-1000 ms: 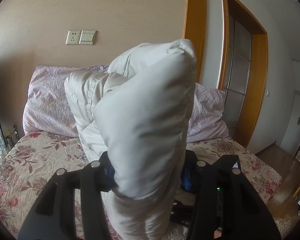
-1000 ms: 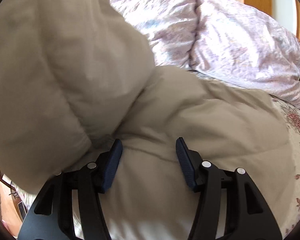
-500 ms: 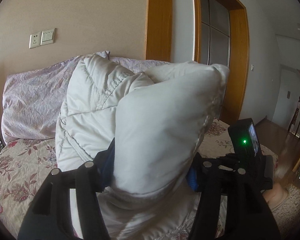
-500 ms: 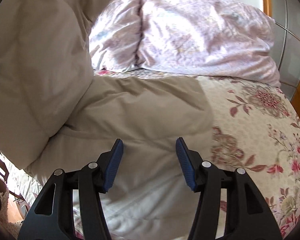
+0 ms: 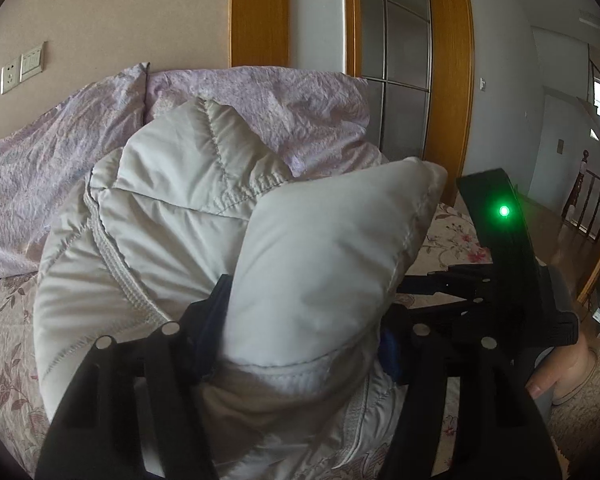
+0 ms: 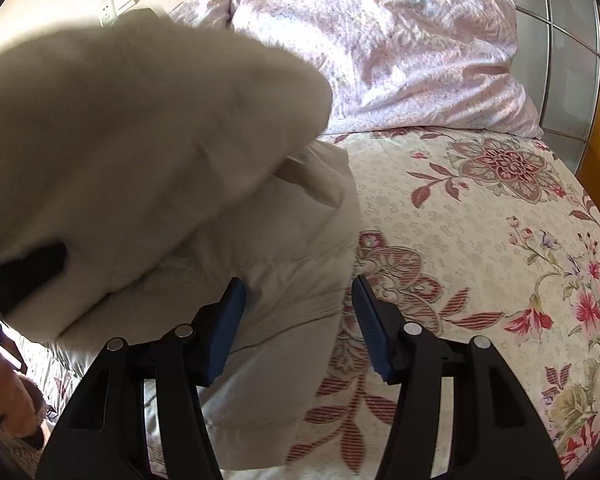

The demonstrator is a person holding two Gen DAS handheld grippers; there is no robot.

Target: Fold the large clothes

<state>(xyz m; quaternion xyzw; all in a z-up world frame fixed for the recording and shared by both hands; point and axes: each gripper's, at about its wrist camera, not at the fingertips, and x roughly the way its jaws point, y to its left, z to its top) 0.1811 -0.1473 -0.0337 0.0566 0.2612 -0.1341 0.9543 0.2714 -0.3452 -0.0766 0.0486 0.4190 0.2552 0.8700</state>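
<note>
A cream quilted puffer jacket [image 5: 168, 216] lies on the floral bed [image 6: 480, 216]. My left gripper [image 5: 304, 320] is shut on a thick fold of the jacket and holds it raised over the rest of the garment. In the right wrist view the raised part of the jacket [image 6: 132, 152] fills the upper left and the flat part lies below it. My right gripper [image 6: 298, 320] is open and empty, hovering over the jacket's right edge where it meets the sheet. The right gripper's black body with a green light [image 5: 504, 240] shows in the left wrist view.
Two lilac pillows [image 6: 380, 48] lean against the beige wall at the head of the bed. A wooden door frame with glass panes [image 5: 412, 60] stands to the right. A hallway with a railing [image 5: 588, 208] lies beyond. A wall socket and switch [image 5: 22, 68] are at left.
My left gripper has carried the held jacket fold to the right and lower, over the flat part. My right gripper has shifted right, from over the jacket's middle to its right edge.
</note>
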